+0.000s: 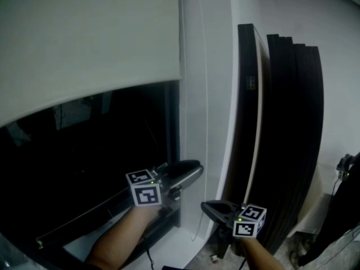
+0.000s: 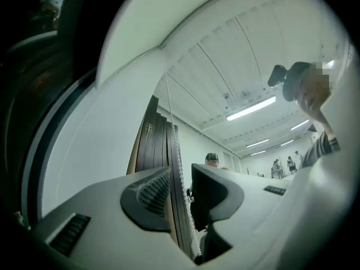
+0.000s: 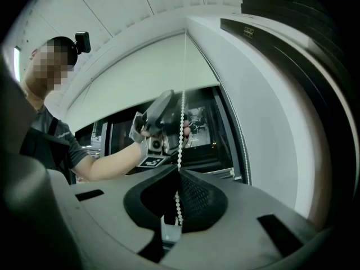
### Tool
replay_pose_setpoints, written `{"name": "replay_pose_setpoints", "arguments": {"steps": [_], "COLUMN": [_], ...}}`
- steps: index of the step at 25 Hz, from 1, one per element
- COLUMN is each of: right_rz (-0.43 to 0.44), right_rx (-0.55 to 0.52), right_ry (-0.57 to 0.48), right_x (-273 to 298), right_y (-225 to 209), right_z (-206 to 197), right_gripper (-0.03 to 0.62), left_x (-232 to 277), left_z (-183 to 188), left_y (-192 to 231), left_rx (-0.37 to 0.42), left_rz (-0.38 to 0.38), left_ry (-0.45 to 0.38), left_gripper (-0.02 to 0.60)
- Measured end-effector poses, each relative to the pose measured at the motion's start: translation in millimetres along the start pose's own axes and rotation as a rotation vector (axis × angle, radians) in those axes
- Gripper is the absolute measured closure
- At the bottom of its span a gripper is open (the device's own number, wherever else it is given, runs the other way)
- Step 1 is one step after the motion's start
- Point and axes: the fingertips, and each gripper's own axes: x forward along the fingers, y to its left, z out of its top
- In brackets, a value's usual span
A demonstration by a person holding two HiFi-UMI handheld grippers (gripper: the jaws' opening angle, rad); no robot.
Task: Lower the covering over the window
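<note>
Blind (image 1: 84, 44) hung partway down the window (image 1: 84, 151); its bead chain (image 3: 181, 131) sat pinched in my closed right gripper (image 3: 179, 172) and passed between my left gripper's (image 2: 181, 178) parted jaws.

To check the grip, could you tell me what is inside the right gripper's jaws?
The bead chain is clamped between the right gripper's shut jaws; its run below them is hidden by the gripper's body.
</note>
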Motion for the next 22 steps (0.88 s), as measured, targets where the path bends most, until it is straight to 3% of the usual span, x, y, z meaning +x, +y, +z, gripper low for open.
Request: {"name": "replay_pose_setpoints", "arguments": {"steps": [5,7,13,18,22], "right_rz": [-0.006,-0.012,-0.025,-0.017,-0.013], "right_rx": [-0.004,-0.002,0.01,0.022,0.031], "right_ry": [0.0,0.002,-0.007,-0.002,-0.013], "right_x": [-3,-5,-5,-1,2], "right_y": [-4,-6,-10,-12,-16], "right_z": [3,3,2,0,1], "right_gripper": [0.609,0.609,0.609,0.609,0.609], "left_x": [30,35,35,36,36], "left_z": [4,4,2,-1,-13], "left_y": [3,4,6,4,7], "left_rx": [0.048,0.037,-0.001,0.064,0.066], "left_rz": [-0.019,-0.028,-0.056,-0.044,-0.048], "left_ry": [0.059,0.053,0.004,0.008,0.026], "left_gripper": [0.47,0.56,0.569,0.569,0.569]}}
